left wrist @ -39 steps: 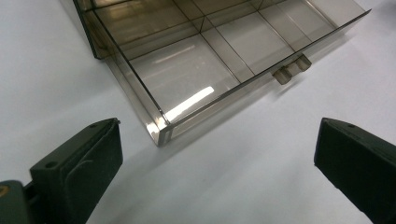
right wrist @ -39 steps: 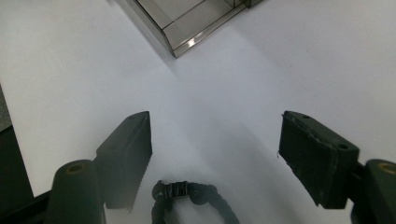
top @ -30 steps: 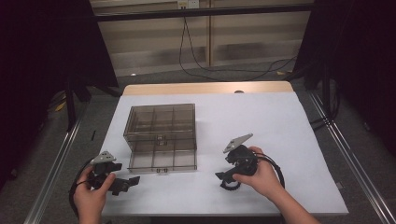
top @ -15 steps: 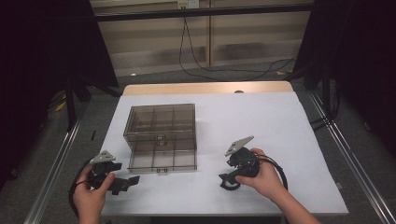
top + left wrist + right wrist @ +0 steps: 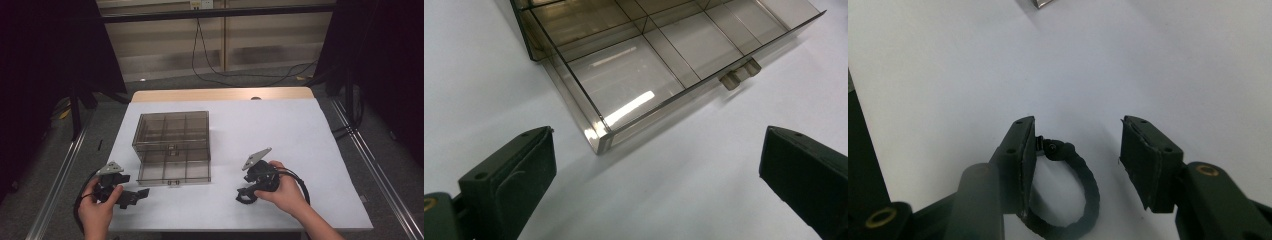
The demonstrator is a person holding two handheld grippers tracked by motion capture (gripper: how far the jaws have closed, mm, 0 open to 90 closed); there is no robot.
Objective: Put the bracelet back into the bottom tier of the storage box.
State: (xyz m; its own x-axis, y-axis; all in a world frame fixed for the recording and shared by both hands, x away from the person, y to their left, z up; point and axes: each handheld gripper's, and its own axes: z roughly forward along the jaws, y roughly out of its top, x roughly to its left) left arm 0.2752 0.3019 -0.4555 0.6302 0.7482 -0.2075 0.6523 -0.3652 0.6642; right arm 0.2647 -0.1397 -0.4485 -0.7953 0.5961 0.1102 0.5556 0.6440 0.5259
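A smoky clear compartment box stands left of the table's middle, with its lower drawer pulled out toward me. The drawer is empty, and its small handle faces the front. My left gripper rests open just before the drawer's front left corner, with nothing between its jaws. A black braided loop lies on the white table. My right gripper points down over the loop. Its jaws have just been closing, with the loop partly between them. One pad is beside the loop and the other is clear of it.
A white sheet covers the table, with a wooden strip along its far edge. Metal rails run along both sides. Cables lie on the floor beyond the table.
Both hands have kept their places. The right gripper's jaws look a little narrower than before.
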